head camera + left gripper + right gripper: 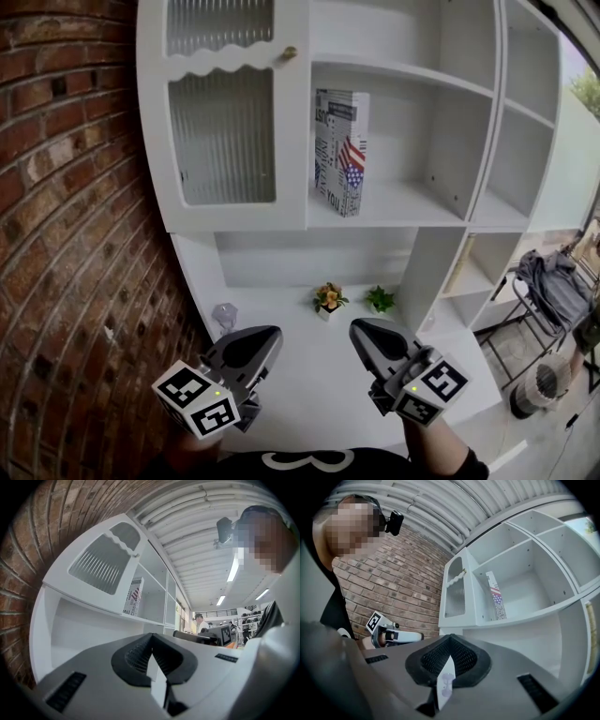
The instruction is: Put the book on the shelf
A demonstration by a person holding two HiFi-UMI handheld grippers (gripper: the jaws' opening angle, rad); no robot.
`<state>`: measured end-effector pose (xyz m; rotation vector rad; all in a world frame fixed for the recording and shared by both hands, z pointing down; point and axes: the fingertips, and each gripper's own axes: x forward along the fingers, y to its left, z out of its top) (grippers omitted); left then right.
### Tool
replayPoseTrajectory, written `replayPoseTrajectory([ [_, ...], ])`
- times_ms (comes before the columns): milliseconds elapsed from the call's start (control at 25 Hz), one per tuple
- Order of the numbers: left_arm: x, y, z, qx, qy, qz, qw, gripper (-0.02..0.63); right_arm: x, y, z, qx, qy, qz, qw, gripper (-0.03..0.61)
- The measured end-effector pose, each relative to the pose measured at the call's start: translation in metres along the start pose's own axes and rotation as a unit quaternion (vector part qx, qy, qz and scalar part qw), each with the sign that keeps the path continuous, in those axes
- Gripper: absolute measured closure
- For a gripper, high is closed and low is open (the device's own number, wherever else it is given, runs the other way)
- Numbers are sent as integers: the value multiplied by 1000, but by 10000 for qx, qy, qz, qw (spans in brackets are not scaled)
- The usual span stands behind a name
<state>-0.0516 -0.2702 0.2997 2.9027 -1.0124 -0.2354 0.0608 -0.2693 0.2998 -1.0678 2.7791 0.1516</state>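
Observation:
The book (pixel 340 150), printed with text and a US flag, stands upright on the white shelf (pixel 412 214), just right of the cabinet door. It also shows in the left gripper view as the book (pixel 133 597) and in the right gripper view as the book (pixel 497 601). My left gripper (pixel 267 336) and right gripper (pixel 366 330) hover low over the counter, well below the book. Both are shut with nothing in them, their jaws meeting tip to tip at the left gripper (pixel 151 637) and the right gripper (pixel 450 638).
A ribbed-glass cabinet door (pixel 225 131) is left of the book. Two small potted plants (pixel 328 298) (pixel 380 300) and a small glass item (pixel 225 316) sit on the white counter (pixel 309 384). A brick wall (pixel 66 234) is at left, a chair (pixel 553 286) at right.

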Motion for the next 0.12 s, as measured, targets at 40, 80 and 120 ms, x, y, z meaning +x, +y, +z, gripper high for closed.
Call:
replayPoseTrajectory([
  [40,1,0,0,3,1,-3,10000,614,0,-1,0,-9,15,2,10000,569],
  [80,2,0,0,7,2,-6,10000,614,1,-2,0,-14,18,6,10000,569],
  [120,4,1,0,11,4,-9,10000,614,1,-3,0,-19,18,11,10000,569],
])
